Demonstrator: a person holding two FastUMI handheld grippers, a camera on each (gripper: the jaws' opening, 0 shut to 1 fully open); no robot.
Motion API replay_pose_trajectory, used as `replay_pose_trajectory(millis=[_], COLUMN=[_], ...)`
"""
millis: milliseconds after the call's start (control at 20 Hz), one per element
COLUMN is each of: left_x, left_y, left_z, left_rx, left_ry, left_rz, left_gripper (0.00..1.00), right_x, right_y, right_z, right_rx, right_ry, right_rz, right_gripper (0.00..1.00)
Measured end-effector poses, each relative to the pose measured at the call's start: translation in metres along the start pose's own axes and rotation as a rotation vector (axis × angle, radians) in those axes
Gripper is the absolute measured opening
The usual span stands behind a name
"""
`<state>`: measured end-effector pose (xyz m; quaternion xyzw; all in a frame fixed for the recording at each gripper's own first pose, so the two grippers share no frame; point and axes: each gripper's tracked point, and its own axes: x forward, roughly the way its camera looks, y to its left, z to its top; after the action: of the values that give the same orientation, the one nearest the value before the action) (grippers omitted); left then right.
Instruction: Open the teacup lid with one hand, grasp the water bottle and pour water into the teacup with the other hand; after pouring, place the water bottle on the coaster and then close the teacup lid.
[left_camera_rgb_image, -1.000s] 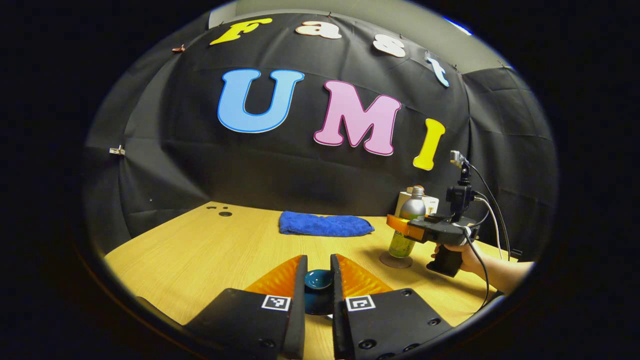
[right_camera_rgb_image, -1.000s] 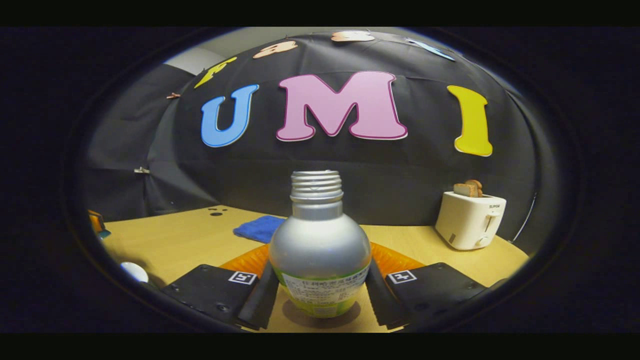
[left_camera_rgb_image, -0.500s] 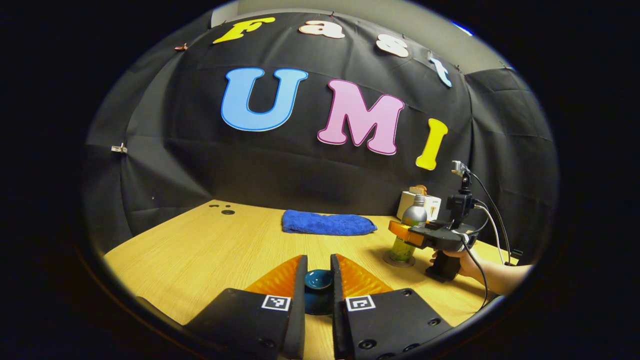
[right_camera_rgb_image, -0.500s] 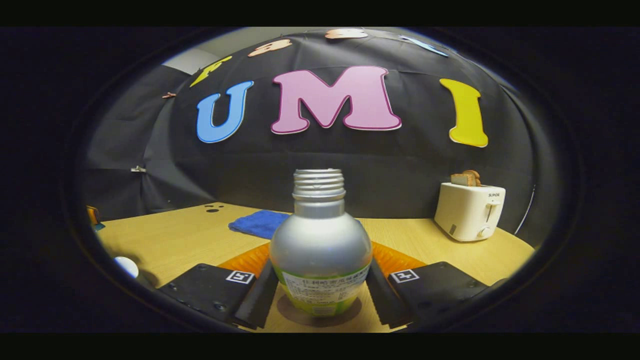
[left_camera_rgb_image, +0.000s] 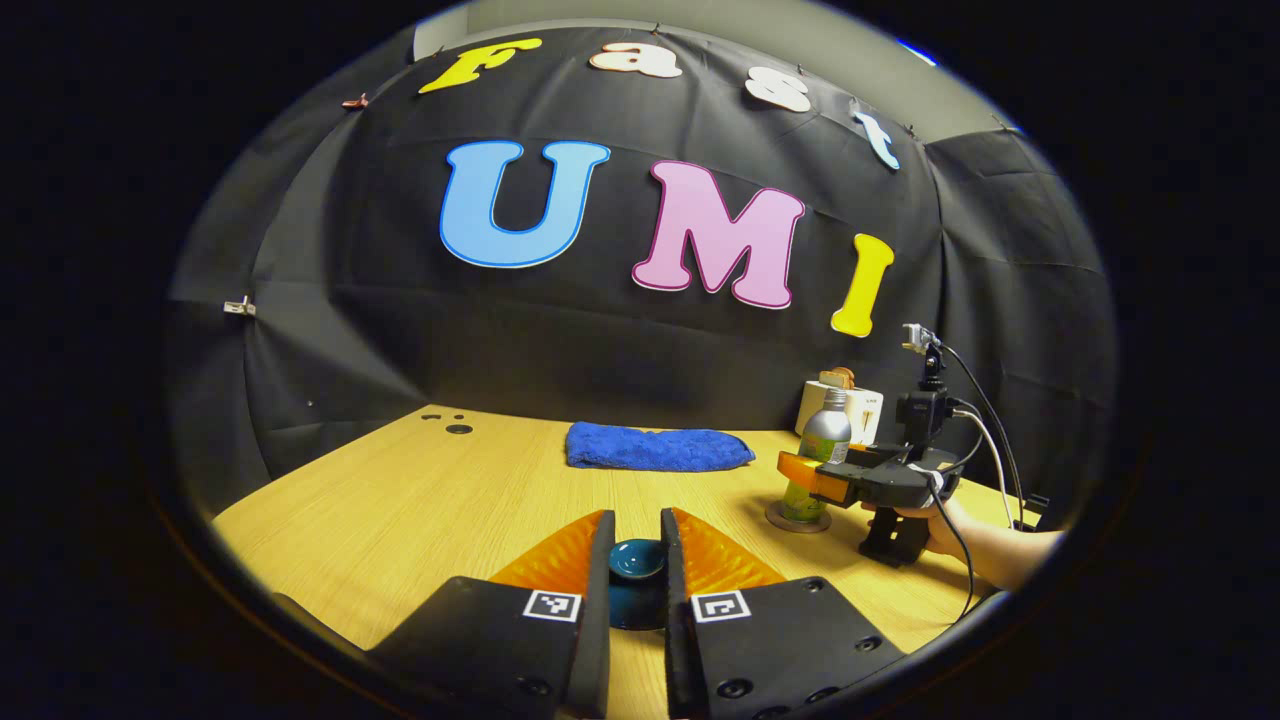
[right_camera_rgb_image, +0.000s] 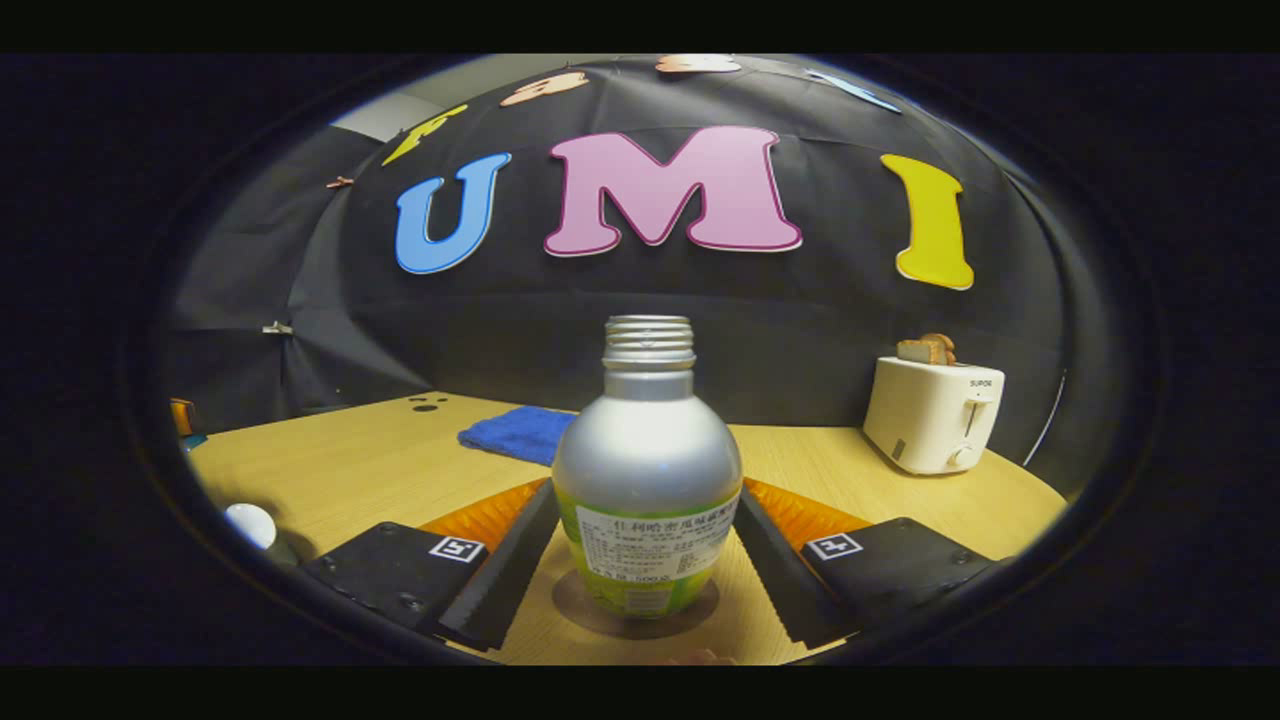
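Here, in the right gripper view, the silver water bottle (right_camera_rgb_image: 648, 480) stands upright and uncapped on a round brown coaster (right_camera_rgb_image: 635, 620) on the wooden table (right_camera_rgb_image: 340, 470). The right gripper (right_camera_rgb_image: 640, 545) has its fingers spread to either side of the bottle, with a visible gap on each side, so it no longer squeezes it. Behind, a folded blue towel (right_camera_rgb_image: 515, 432) lies near the booth wall, and a white toaster (right_camera_rgb_image: 932, 415) with bread slices in its slots sits at the right. A white rounded object (right_camera_rgb_image: 250, 522) shows at the lower left edge; what it is cannot be told.

In the left gripper view, the left gripper (left_camera_rgb_image: 636, 560) is closed narrowly on the dark blue teacup lid (left_camera_rgb_image: 637, 558), both fingers pressing its knob. Whether the lid rests on anything cannot be told. Across the table at the right, a person's hand (left_camera_rgb_image: 945, 525) holds the right gripper (left_camera_rgb_image: 815, 478) beside the bottle (left_camera_rgb_image: 818, 452) on its coaster (left_camera_rgb_image: 797, 518), with the towel (left_camera_rgb_image: 655, 447) farther back.
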<state>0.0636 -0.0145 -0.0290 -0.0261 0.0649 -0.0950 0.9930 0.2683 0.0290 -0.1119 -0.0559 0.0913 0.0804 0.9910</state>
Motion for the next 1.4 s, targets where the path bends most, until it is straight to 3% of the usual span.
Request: replay_pose_trajectory(millis=[500, 700, 1300, 1400], left_x=[0.032, 0.04, 0.042, 0.041], left_y=[-0.031, -0.046, -0.056, -0.055], left_z=[-0.032, -0.057, -0.073, -0.074], left_rx=[-0.007, 0.013, 0.061, 0.064], left_ry=[0.074, 0.125, 0.179, 0.176], left_rz=[-0.073, -0.09, -0.087, -0.087], left_gripper=[0.26, 0.26, 0.24, 0.3], right_x=[-0.082, -0.116, -0.149, -0.148], right_y=[-0.002, -0.008, 0.011, 0.016], right_z=[0.016, 0.012, 0.007, 0.002], right_rx=[-0.064, -0.004, -0.021, -0.003], right_ry=[-0.022, -0.028, -0.027, -0.013], right_rz=[-0.024, -0.031, -0.008, 0.0], right_gripper=[0.98, 0.98, 0.98, 0.98])
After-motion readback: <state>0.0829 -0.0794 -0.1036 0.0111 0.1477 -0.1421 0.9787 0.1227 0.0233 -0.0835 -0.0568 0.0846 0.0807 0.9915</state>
